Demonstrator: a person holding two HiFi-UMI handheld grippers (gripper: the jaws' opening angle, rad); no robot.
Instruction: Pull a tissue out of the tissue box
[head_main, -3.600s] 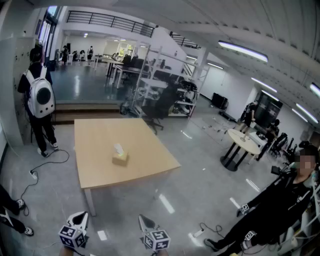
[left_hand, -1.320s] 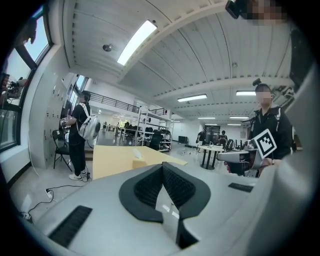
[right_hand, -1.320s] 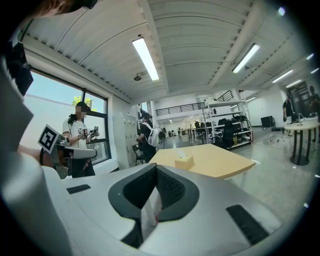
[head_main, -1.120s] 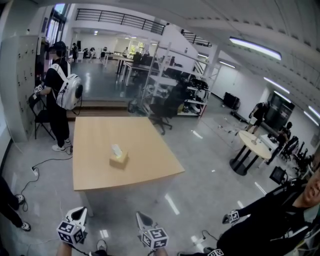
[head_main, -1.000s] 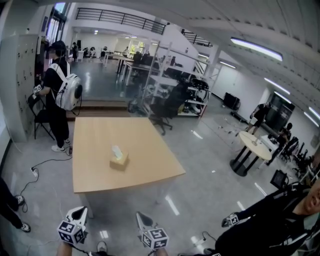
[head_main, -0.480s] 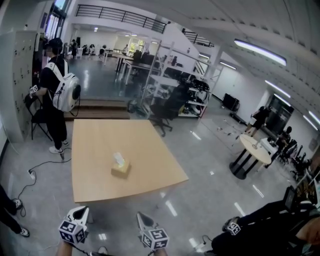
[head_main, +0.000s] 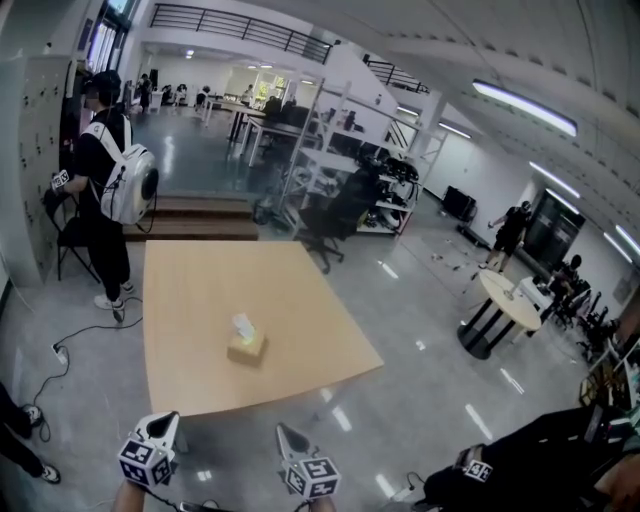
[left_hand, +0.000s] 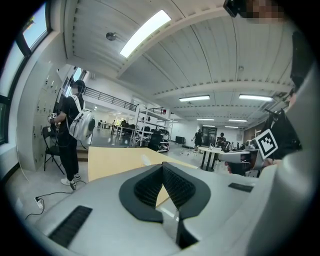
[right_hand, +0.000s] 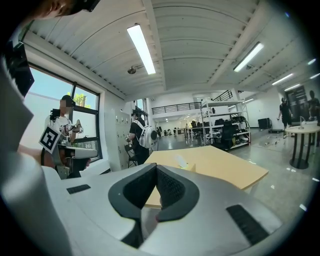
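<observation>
Far to the left of both pairs of jaws, a person (head_main: 100, 190) with a white backpack (head_main: 130, 185) stands facing a wall of lockers (head_main: 30, 150), beyond the far left corner of the table. A cable (head_main: 70, 345) trails over the floor (head_main: 420, 380) on that same side, ahead and to the left of the left jaws.

The left gripper (head_main: 163, 420) sits at the bottom edge of the head view and points toward the table. In the left gripper view its two dark ribbed pads meet at the tips. The jaws are together and nothing sits between them.

A wooden table (head_main: 200, 290) stands ahead of both grippers, with a strip of grey floor between its near edge and the jaw tips. The tissue box (head_main: 246, 348) rests on the near half of the tabletop. It is well ahead of the jaws, between the lines of the two grippers and closer to the right one's. A white tissue (head_main: 243, 325) sticks up out of its top. Neither gripper touches the box; both are well apart from it.

The right gripper (head_main: 288, 436) is beside the left one at the bottom edge, also aimed at the table. Its jaws are together too, tips touching, with nothing clamped. In the right gripper view the box shows far beyond the tips and a little to their right.

Off to the right of the right jaws, a small round table (head_main: 505, 292) stands on the shiny floor, well apart from the wooden one. A second person in black clothes (head_main: 540, 465) is at the lower right edge.
</observation>
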